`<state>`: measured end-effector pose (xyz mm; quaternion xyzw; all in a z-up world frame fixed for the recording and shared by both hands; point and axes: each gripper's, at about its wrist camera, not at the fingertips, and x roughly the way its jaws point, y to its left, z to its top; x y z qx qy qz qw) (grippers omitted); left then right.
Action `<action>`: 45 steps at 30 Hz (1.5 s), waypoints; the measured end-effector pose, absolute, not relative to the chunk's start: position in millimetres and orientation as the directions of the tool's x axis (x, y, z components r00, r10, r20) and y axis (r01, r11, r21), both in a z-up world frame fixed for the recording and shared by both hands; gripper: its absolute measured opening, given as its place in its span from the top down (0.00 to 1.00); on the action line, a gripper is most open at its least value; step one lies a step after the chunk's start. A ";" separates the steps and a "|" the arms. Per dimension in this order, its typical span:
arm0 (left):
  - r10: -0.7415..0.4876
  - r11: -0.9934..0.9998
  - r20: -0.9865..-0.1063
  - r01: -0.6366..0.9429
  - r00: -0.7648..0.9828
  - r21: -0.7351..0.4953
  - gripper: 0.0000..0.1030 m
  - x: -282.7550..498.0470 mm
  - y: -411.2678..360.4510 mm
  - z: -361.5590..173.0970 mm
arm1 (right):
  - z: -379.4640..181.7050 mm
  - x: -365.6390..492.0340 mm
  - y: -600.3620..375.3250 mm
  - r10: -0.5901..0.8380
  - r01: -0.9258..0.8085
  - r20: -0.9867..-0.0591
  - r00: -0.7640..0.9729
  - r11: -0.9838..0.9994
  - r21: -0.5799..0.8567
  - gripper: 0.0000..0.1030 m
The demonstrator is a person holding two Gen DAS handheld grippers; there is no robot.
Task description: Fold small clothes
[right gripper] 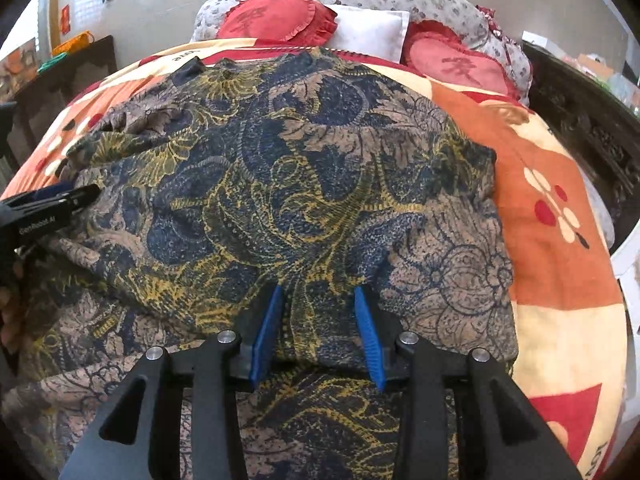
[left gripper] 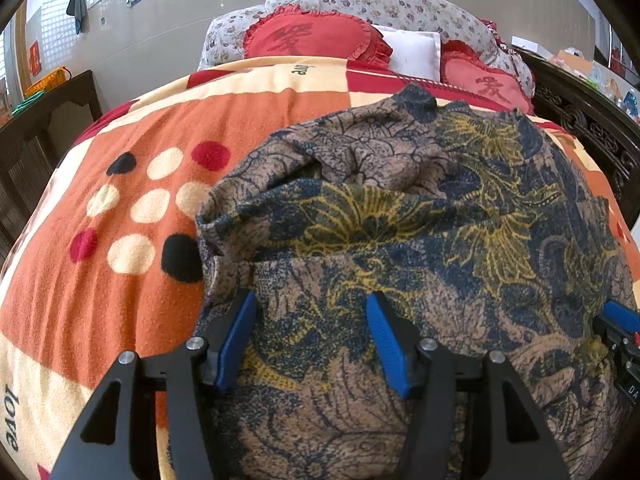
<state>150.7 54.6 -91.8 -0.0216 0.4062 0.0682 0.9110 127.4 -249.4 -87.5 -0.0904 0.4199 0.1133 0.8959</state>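
A brown garment (left gripper: 400,208) with a navy and yellow flower print lies spread on the bed, its near part folded over itself. My left gripper (left gripper: 312,298) stands open over the garment's left edge, the cloth lying loose between its blue pads (left gripper: 236,340). My right gripper (right gripper: 319,292) is open too, straddling a soft ridge of the garment (right gripper: 280,160) near the fold's front edge. Each gripper shows in the other's view: the right gripper (left gripper: 618,320) at the right rim, the left gripper (right gripper: 60,200) at the left rim.
An orange, cream and red dotted blanket (left gripper: 120,280) covers the bed. Red heart cushions (left gripper: 312,36) and a white pillow (left gripper: 412,52) lie at the head. A dark carved bed frame (left gripper: 592,120) runs along the right, and dark furniture (left gripper: 40,132) stands on the left.
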 end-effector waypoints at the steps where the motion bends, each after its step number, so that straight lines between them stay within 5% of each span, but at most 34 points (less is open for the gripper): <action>1: 0.108 0.990 -0.743 -0.142 0.661 0.017 0.41 150.9 54.9 -92.1 | -89.2 128.4 -245.7 0.124 -0.278 -0.772 0.624 0.958 -0.071 0.48; 39: 0.109 0.990 -0.741 -0.143 0.662 0.017 0.41 151.1 55.3 -91.4 | -92.4 133.0 -247.7 0.132 -0.270 -0.768 0.627 0.961 -0.055 0.45; 45: 0.103 0.990 -0.743 -0.142 0.661 0.011 0.40 150.8 54.9 -91.1 | -55.2 111.8 -265.8 -0.009 -0.122 -0.762 0.647 0.986 -0.116 0.45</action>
